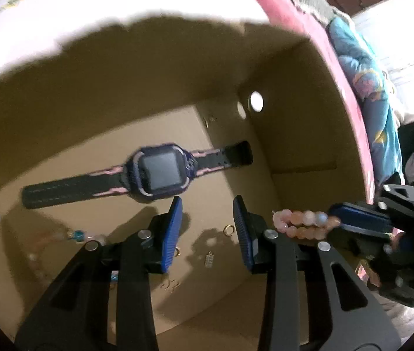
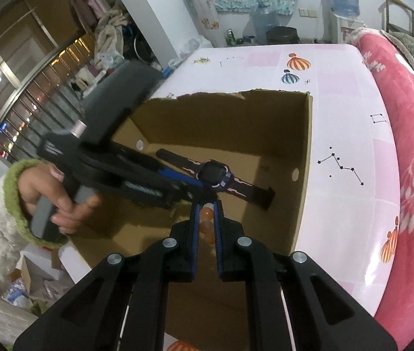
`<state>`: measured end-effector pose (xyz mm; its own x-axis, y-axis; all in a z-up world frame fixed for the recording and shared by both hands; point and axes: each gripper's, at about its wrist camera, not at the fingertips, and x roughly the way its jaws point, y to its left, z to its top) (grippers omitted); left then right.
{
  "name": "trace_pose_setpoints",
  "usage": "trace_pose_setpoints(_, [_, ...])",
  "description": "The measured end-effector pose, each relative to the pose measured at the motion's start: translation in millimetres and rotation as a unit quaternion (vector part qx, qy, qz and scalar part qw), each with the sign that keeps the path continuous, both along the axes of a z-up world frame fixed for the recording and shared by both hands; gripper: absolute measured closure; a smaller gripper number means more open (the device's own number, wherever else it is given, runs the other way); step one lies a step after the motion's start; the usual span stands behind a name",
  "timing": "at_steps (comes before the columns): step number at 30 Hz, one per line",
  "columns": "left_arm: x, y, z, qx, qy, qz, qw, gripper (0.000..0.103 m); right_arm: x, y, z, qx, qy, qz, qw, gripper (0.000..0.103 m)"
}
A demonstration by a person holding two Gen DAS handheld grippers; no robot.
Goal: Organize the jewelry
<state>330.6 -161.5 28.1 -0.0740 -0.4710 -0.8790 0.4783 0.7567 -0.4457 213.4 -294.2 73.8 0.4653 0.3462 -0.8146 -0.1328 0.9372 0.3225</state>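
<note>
An open cardboard box (image 1: 119, 93) holds a purple and pink smartwatch (image 1: 160, 172), a gold ring (image 1: 229, 230), a small silver charm (image 1: 209, 259) and a beaded piece (image 1: 78, 235) on its floor. My left gripper (image 1: 208, 222) is open and empty, inside the box just short of the watch. My right gripper (image 2: 207, 213) is shut on a pink bead bracelet (image 2: 207, 225) above the box; the bracelet (image 1: 303, 223) also shows at the right in the left wrist view. The watch (image 2: 215, 177) lies beyond the right fingertips.
The box (image 2: 303, 175) stands on a pink patterned table (image 2: 350, 146). A red blanket (image 2: 411, 117) lies along the right. The left hand and its gripper body (image 2: 113, 172) reach into the box from the left. Clutter lies on the floor (image 2: 31, 278) at the lower left.
</note>
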Motion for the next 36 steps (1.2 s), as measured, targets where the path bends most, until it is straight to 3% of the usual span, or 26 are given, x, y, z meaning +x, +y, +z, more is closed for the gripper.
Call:
trace_pose_setpoints(5, [-9.1,28.5,43.0,-0.025,-0.055,0.018,0.998,0.061,6.1,3.1,0.1,-0.034,0.005,0.009,0.999,0.093])
trace_pose_setpoints(7, [-15.2,41.6,61.2,-0.037,-0.079,0.024,0.9959,0.051,10.0,5.7,0.5,-0.051,0.006,0.015,0.999,0.093])
trace_pose_setpoints(10, [-26.7,62.7,85.2,-0.052,-0.115,0.038,0.9913,0.05,18.3,11.1,0.2,-0.085,0.007,0.024,0.996,0.093])
trace_pose_setpoints(15, [-56.8,106.4,105.5,-0.08,-0.16,0.076,0.9809,0.047,28.7,17.8,-8.7,-0.145,0.032,0.038,0.988,0.093])
trace_pose_setpoints(19, [-84.3,134.9,100.8,-0.078,-0.183,0.113,0.9734,0.046,21.6,20.3,-7.1,-0.174,0.032,0.043,0.983,0.092])
trace_pose_setpoints(27, [-121.9,176.8,92.4,-0.094,-0.213,0.168,0.9579,0.043,-12.8,-10.9,27.6,-0.128,-0.013,-0.037,0.991,0.091])
trace_pose_setpoints(29, [-125.3,186.6,88.4,-0.101,-0.21,0.183,0.9551,0.039,-26.2,-26.2,35.2,-0.101,-0.027,-0.08,0.991,0.074])
trace_pose_setpoints(31, [-127.6,194.1,81.8,-0.11,-0.201,0.193,0.9541,0.035,-32.7,-35.0,34.3,-0.083,-0.03,-0.101,0.991,0.065])
trace_pose_setpoints(36, [-116.7,198.8,52.5,-0.116,-0.149,0.212,0.9588,0.033,-36.3,-52.6,5.2,-0.009,0.011,-0.142,0.99,0.064])
